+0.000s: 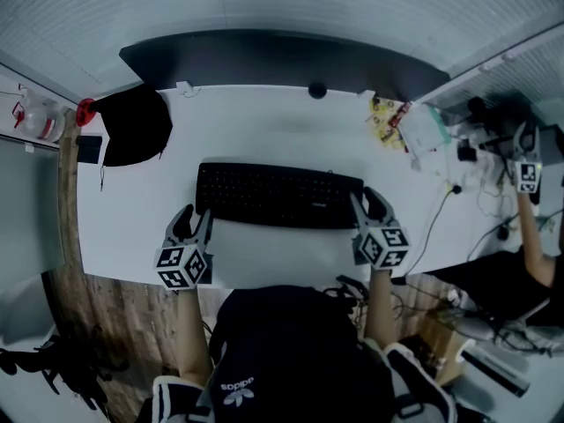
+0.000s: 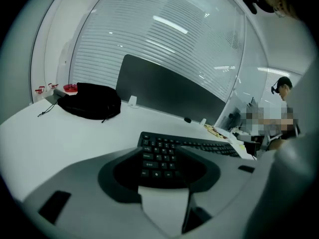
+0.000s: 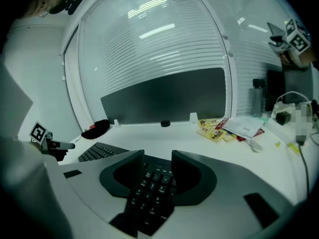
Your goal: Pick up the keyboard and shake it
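Obs. Black full-size plastic keyboard (image 1: 280, 195) lies flat on white desk (image 1: 264, 122), long axis L–R, nr the front edge, just ahead of the person.

Handling (est.):
- Light, and stiff enough not to sag if held at both ends.
- Long, so a one-end hold would prob. lever & twist.
- Smooth casing, likely slippery under hard pads.
- Keycaps may rattle or pop w/ rough shaking.
- Best hold: both short ends, on the casing edge and not on the keys. Grip firm before lift.

Left claw (image 1: 196, 220): jaws spread, kbd's left end betw. them, pads not pressing on it. Right claw (image 1: 368, 208): same, jaws spread w/ the numpad end betw. them, no pinch. Kbd not yet off the desk.

Surroundings, big → small:
- White slatted blinds (image 1: 264, 7) across the back.
- Desk top smooth, matt, mostly bare round the kbd, so room to lift & shake.
- Dark grey divider panel (image 1: 264, 55) along the far edge.
- Black soft bag (image 1: 134, 126) far left, well apart from the kbd.
- Heap of papers & yellow packets (image 1: 392, 117) far right.
- White cable (image 1: 438, 214) nr the right claw. Can't tell what it feeds; snag risk.
- Small black round object (image 1: 317, 89) at the divider's foot.
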A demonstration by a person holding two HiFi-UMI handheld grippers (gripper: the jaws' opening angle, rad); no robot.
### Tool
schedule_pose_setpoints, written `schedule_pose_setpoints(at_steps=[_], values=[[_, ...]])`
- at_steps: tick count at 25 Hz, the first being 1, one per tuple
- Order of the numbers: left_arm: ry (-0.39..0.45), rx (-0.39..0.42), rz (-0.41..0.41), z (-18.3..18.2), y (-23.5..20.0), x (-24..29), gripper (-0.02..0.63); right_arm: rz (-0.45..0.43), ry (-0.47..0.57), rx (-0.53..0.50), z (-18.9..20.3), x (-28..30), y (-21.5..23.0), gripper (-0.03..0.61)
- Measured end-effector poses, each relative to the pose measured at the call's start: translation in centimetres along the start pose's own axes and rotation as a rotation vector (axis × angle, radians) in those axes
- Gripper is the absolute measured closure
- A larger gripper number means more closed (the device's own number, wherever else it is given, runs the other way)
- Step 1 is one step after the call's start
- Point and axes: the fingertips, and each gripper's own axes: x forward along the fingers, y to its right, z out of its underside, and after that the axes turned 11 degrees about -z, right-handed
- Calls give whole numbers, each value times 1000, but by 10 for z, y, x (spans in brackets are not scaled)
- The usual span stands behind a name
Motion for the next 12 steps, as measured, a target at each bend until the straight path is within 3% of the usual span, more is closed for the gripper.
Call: schedule_pose_setpoints(at_steps=[4, 12], values=[[-74, -68, -2, 13, -11, 21, 409, -16, -86, 22, 17, 17, 9, 409], [-151, -93, -35, 26, -26, 43, 403, -33, -145, 68, 27, 35, 25, 390]])
